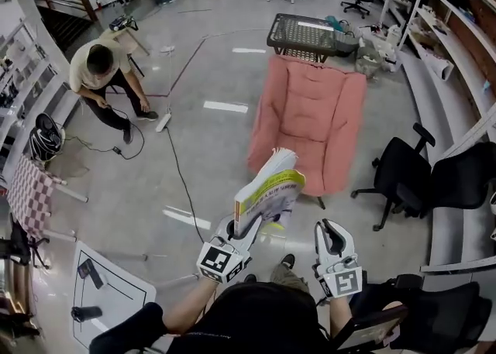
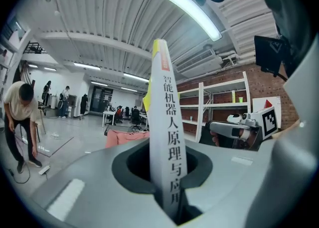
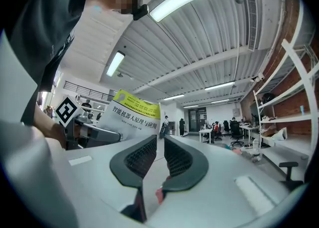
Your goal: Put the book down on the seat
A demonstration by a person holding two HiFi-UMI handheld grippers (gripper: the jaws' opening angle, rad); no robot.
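A white book with a yellow band (image 1: 267,190) stands upright in my left gripper (image 1: 246,225), which is shut on its lower spine edge. In the left gripper view the spine (image 2: 167,137) rises straight from between the jaws (image 2: 169,192). My right gripper (image 1: 332,230) hangs to the right of the book, apart from it. Its jaws stand a narrow gap apart with nothing between them (image 3: 159,157). The book's cover (image 3: 132,117) shows to its left. A pink armchair (image 1: 310,124) stands on the floor just beyond the book, with nothing on its seat.
A person (image 1: 101,73) bends over near a power strip at the far left, and a black cable (image 1: 182,174) runs across the floor. A black office chair (image 1: 403,178) stands right of the armchair, and a black mesh table (image 1: 310,35) stands behind it. Shelving lines the right wall.
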